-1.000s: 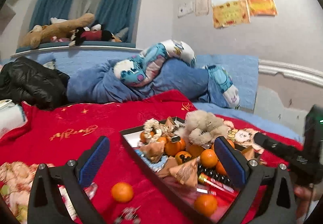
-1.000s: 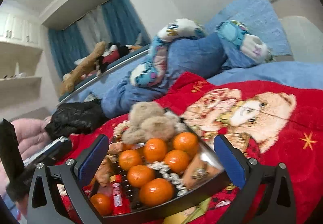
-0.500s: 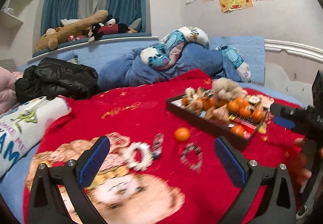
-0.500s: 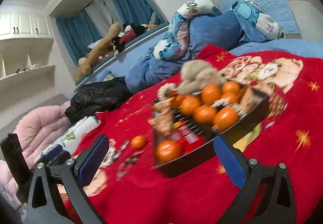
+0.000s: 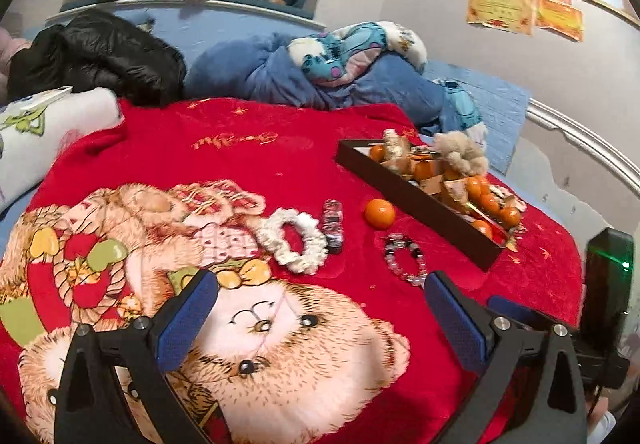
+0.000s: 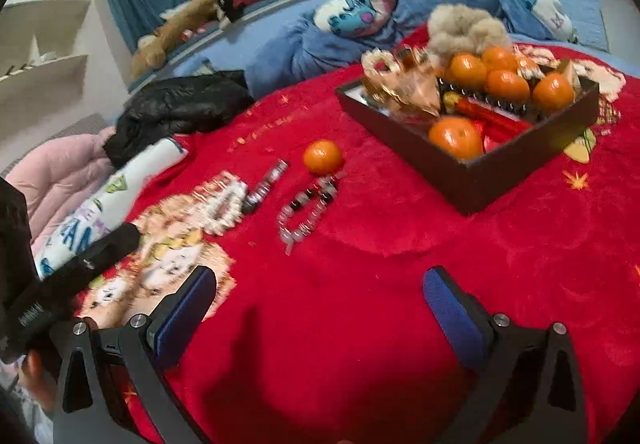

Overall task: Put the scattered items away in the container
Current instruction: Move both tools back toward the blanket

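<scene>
A dark rectangular tray [image 5: 416, 200] sits on the red bear-print blanket [image 5: 248, 164] that covers the bed, and it serves as the landmark here. It is piled full: several tangerines, a fluffy beige scrunchie [image 5: 460, 154] at its far end, folded orange-brown packets, a red tube and a string of dark beads [image 6: 480, 100] among the fruit.

Four items lie loose on the blanket beside the tray. A single tangerine [image 5: 379, 212] rests just beside the tray's long wall. A beaded bracelet [image 5: 404, 258] of pale and dark beads lies near the tray's closest corner, on the same side as the tangerine. Farther from the tray lies a small dark-capped tube [image 5: 333, 220], and touching it on the side away from the tray, a white ruffled scrunchie [image 5: 292, 242].

The left gripper [image 5: 320, 318] hovers above the blanket, short of the loose items, jaws wide apart and holding nothing. The right gripper [image 6: 320, 310] is likewise over bare blanket, jaws spread and empty, well short of the tray.
</scene>
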